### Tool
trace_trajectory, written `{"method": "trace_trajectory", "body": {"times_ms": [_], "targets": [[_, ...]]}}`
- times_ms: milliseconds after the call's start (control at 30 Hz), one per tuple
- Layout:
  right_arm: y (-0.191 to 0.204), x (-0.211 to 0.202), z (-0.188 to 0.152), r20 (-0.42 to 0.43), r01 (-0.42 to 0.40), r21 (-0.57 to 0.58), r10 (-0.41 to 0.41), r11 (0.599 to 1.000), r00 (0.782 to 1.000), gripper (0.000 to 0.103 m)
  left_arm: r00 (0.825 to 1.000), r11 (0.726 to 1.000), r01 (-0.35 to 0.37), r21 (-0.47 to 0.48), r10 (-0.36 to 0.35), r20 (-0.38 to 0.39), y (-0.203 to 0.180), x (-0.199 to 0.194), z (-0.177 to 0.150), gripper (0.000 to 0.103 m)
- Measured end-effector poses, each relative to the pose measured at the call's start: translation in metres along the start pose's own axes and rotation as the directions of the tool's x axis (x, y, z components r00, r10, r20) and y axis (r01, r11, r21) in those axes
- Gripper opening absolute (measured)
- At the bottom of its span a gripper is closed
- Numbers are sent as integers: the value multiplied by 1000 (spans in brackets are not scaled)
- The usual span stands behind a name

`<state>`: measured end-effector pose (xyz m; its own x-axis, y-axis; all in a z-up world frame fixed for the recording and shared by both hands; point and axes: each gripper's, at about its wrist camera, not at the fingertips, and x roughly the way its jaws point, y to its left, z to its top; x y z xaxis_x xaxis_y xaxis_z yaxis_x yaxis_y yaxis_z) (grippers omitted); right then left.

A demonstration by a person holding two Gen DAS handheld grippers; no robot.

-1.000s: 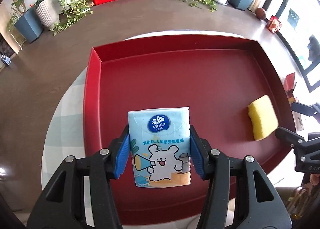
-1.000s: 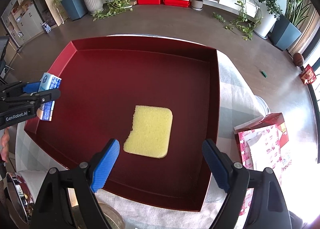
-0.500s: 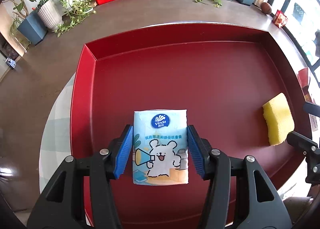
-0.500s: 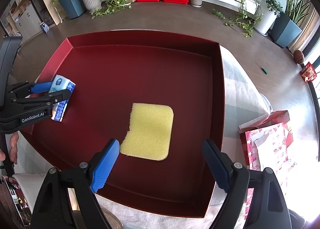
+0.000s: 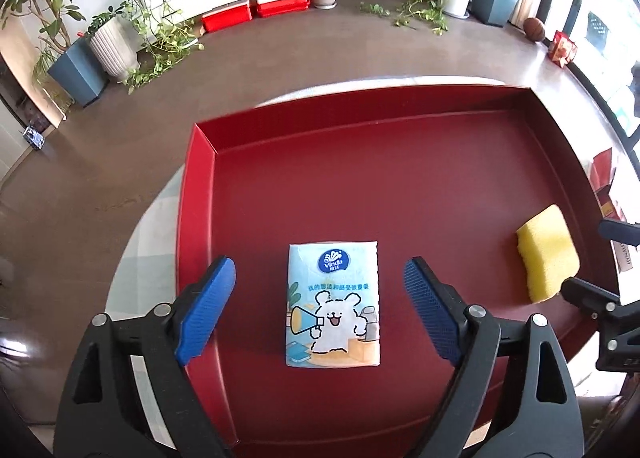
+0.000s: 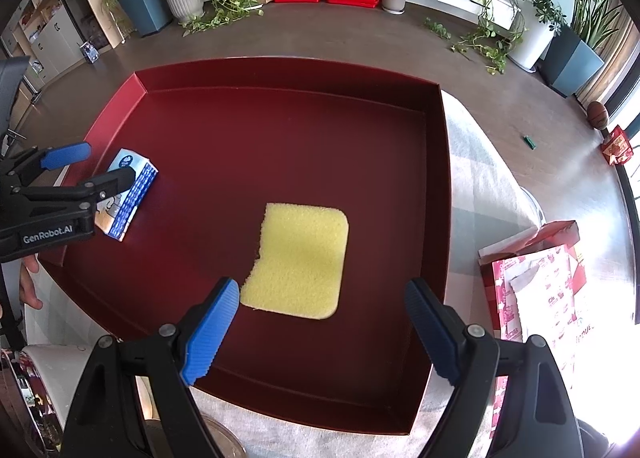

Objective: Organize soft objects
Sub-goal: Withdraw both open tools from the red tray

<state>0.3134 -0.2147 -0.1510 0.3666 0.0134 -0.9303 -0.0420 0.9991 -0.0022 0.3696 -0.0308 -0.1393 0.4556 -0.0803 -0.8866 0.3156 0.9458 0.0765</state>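
In the left wrist view, the left gripper (image 5: 318,308) has its 2 blue-padded jaws opening, and the small light-blue tissue pack with a white cartoon bear (image 5: 333,305) lies flat between them, touching neither pad. The pack rests on the floor of the large dark-red tray with raised walls (image 5: 200,193), near its left wall. The yellow rectangular sponge (image 5: 547,253) lies well apart, toward the right wall. I judge that the release is almost finished; to do it well, the gripper should go straight up, so that no pad catches the soft wrapper and drags the pack.

In the right wrist view, the right gripper (image 6: 320,328) stands with its jaws wide apart and holds nothing. The sponge (image 6: 301,260) lies flat just ahead of its pads, already inside the tray (image 6: 436,185). The pack (image 6: 128,193) appears at the far left, partly hidden by the left gripper (image 6: 86,167). This gripper should simply stay clear of the sponge.
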Motion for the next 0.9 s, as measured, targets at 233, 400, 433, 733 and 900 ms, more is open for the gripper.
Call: {"method": "trace_trajectory", "body": {"times_ms": [233,400,433,733,900], "targets": [[-2,-2,-1,4,2,12,-2,1000,1000,87,999,998,-34,-47,34,-13,16,-5,-3,87],[-10,-9,-5,10,18,34,-19,999,1000,87,998,995,-55,-85,54,-12,33,-14,-9,87],[-12,-11,-6,11,24,40,-24,999,1000,87,998,994,-62,-92,61,-15,37,-16,-11,87],[-34,-27,-24,7,59,87,-60,994,998,87,996,988,-89,-122,88,-18,55,-35,-29,87],[-43,-39,-40,7,71,111,-72,991,997,87,997,986,-79,-149,78,-15,64,-49,-46,87]]}}
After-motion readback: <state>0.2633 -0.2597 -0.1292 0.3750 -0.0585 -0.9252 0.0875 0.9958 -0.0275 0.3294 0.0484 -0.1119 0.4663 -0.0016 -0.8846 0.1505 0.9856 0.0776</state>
